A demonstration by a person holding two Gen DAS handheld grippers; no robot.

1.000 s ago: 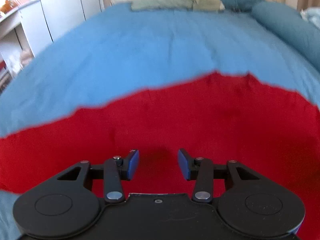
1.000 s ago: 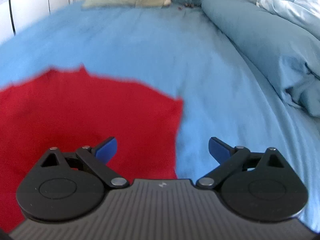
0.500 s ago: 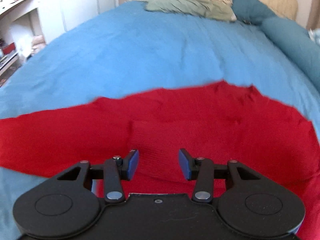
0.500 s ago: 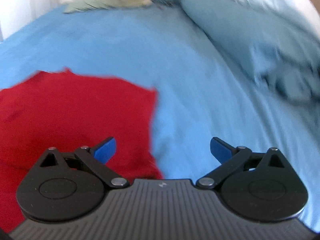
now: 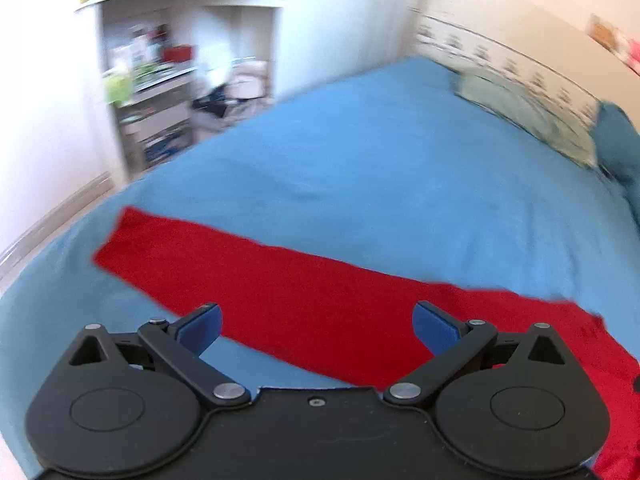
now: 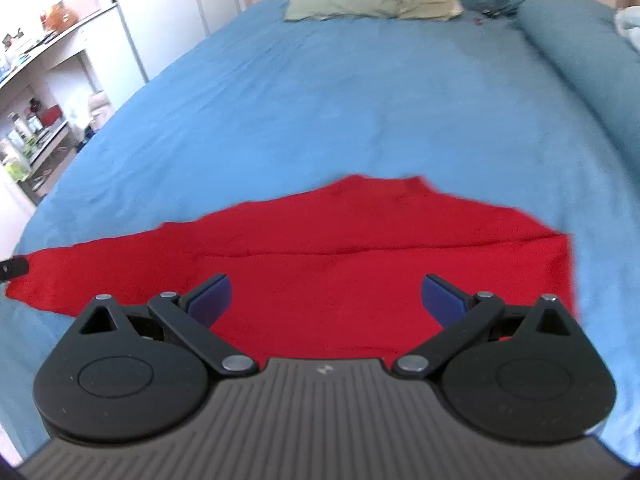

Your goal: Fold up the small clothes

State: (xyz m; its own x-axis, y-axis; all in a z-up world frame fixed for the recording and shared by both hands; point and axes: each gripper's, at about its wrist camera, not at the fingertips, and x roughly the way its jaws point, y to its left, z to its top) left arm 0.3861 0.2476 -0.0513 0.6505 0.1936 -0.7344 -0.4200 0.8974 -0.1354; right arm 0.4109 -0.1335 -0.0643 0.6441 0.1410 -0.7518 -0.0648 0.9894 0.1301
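A red garment (image 6: 360, 256) lies flat on the blue bedsheet (image 6: 320, 100). Its long sleeve (image 5: 224, 272) stretches out to the left in the left wrist view. My left gripper (image 5: 316, 326) hangs above the sleeve, its jaws opening wide with nothing between them. My right gripper (image 6: 326, 296) hovers over the garment's body, open and empty. A fold line crosses the body in the right wrist view. The tip of the left gripper (image 6: 14, 268) shows at the right wrist view's left edge.
A green pillow (image 6: 372, 0) and a patterned pillow (image 5: 512, 64) lie at the head of the bed. A teal duvet roll (image 6: 588, 52) runs along the right side. White shelves (image 5: 160, 92) with clutter stand left of the bed.
The left gripper's jaws went from half closed to wide apart, and it swung left and up over the sleeve. The right gripper shifted left and rose; the whole garment now lies ahead of it.
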